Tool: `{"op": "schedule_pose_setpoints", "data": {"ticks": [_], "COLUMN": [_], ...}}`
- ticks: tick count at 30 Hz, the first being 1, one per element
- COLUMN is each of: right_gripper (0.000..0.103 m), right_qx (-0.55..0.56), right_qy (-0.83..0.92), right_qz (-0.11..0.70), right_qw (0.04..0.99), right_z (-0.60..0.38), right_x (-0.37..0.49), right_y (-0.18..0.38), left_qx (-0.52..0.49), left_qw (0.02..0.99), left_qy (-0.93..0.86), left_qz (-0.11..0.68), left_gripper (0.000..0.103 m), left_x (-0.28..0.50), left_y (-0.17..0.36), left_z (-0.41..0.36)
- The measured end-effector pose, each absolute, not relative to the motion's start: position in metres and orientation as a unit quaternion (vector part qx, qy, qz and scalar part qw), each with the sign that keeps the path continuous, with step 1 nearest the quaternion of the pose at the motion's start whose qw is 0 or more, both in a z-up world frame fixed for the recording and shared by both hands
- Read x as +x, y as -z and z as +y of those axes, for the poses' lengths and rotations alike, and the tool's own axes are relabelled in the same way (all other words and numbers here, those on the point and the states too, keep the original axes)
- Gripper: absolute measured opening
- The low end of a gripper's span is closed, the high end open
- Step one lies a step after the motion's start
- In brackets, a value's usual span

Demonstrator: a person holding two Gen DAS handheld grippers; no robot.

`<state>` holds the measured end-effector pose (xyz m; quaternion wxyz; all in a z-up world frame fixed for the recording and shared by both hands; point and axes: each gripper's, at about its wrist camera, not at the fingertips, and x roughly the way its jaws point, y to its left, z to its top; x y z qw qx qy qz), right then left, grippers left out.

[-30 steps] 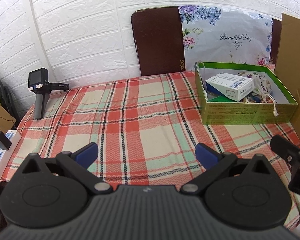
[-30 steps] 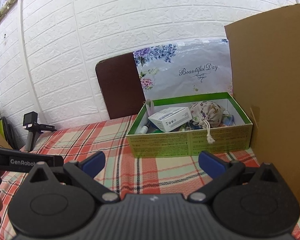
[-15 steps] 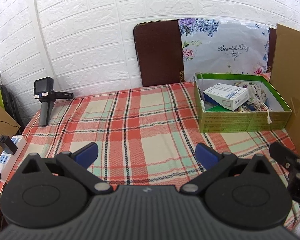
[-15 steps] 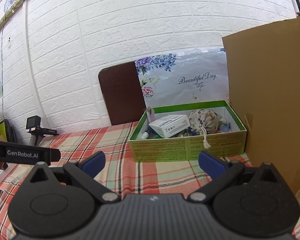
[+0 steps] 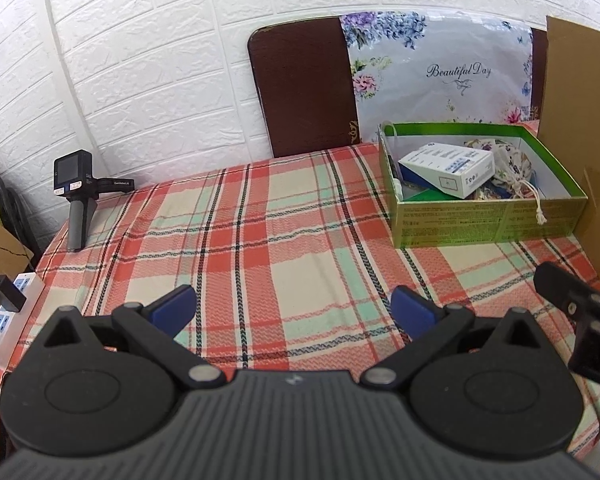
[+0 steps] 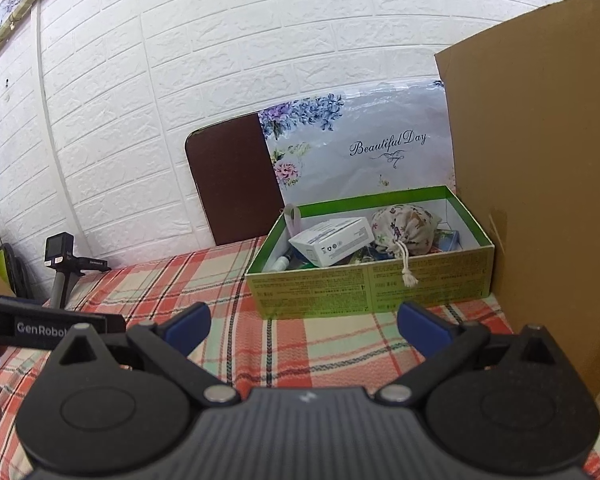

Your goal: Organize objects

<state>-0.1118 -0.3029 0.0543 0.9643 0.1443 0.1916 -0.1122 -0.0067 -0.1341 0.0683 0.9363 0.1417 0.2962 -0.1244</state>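
Note:
A green open box (image 5: 488, 218) (image 6: 372, 288) stands at the back right of the plaid table (image 5: 260, 240). Inside it lie a white carton (image 5: 448, 170) (image 6: 334, 240), a floral drawstring pouch (image 5: 512, 162) (image 6: 406, 226) with its cord hanging over the front wall, and smaller items partly hidden beneath. My left gripper (image 5: 294, 308) is open and empty above the table's front middle. My right gripper (image 6: 304, 326) is open and empty, in front of the box and apart from it. Part of the right gripper also shows in the left wrist view (image 5: 580, 312).
A black handheld camera on a grip (image 5: 76, 196) (image 6: 62, 268) stands at the table's back left. A tall cardboard sheet (image 6: 540, 184) rises right of the box. A brown board (image 5: 304, 88) and floral sheet (image 5: 440, 76) lean on the wall. A power strip (image 5: 4, 312) sits off the left edge.
Both grippers have drawn back and risen from the box, which looks smaller and farther. Both stay open and empty. Nothing on the table has moved.

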Motion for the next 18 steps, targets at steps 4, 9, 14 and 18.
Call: {"op": "schedule_pose_setpoints", "data": {"ticks": [4,9,14,18], "right_gripper": [0.103,0.103,0.103,0.103], "right_qx": [0.143,0.144,0.148,0.151], "right_qy": [0.114,0.121,0.123,0.123], "right_qz": [0.191,0.188,0.188,0.189], "right_qw": [0.964,0.964,0.963,0.962], "right_z": [-0.304,-0.306,-0.309,-0.311], "right_x": [-0.109,-0.109,-0.108,-0.107], "right_y": [-0.052,-0.051,-0.048,-0.045], "left_qx": [0.141,0.143,0.145,0.146], "left_qw": [0.935,0.932,0.928,0.927], "left_qy": [0.124,0.129,0.135,0.135], "left_qz": [0.299,0.306,0.314,0.319], "left_gripper": [0.103,0.103,0.103,0.103], "left_x": [-0.004,-0.001,0.001,0.003], "left_y": [-0.067,-0.063,-0.059,-0.058], "left_z": [-0.135,-0.139,-0.143,-0.144]}}
